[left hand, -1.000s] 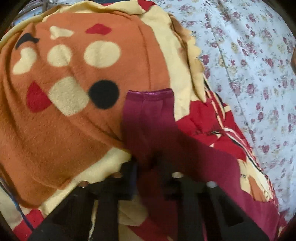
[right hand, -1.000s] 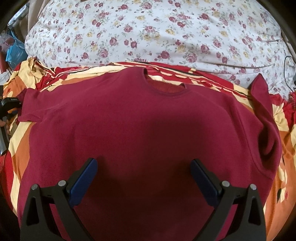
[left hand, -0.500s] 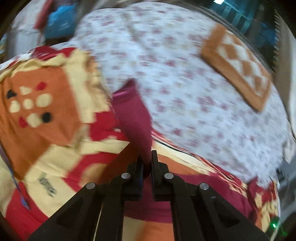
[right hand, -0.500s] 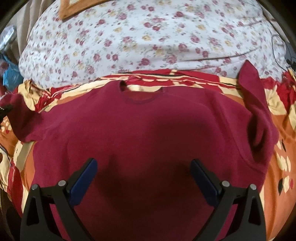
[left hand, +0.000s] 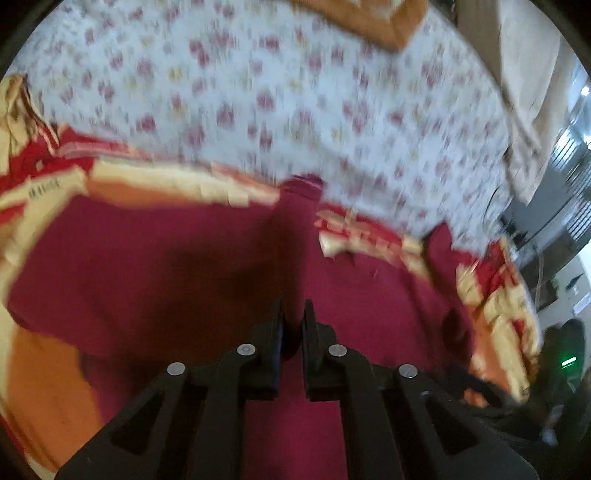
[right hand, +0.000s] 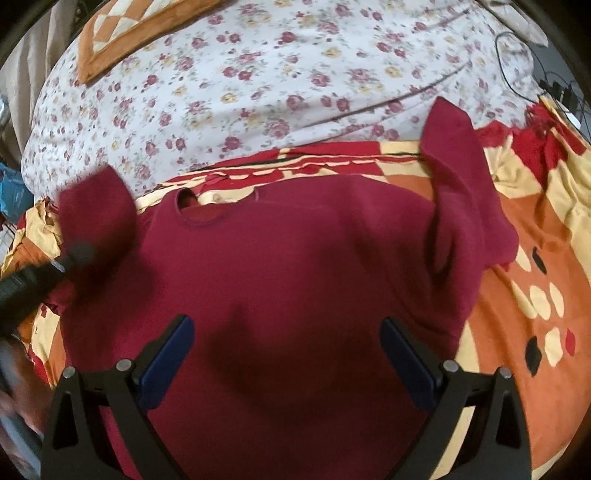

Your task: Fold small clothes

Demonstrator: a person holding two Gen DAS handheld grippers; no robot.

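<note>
You face bed under white floral sheet [right hand: 280, 74], orange-red patterned blanket [right hand: 535, 266] spread across near side. Brown-and-cream checked cushion [right hand: 122, 33] lies at far left corner. Black cable [right hand: 517, 59] trails at right edge.

Each camera sat just behind its own claw, looking forward and steeply down at the bed from close above. The left view was motion-blurred, the right view sharp. Both took in the maroon sweater [left hand: 184, 266] [right hand: 295, 277], the patterned blanket [left hand: 48, 387] [right hand: 524, 258] and the floral sheet [left hand: 258, 92] [right hand: 277, 85] beyond.
</note>
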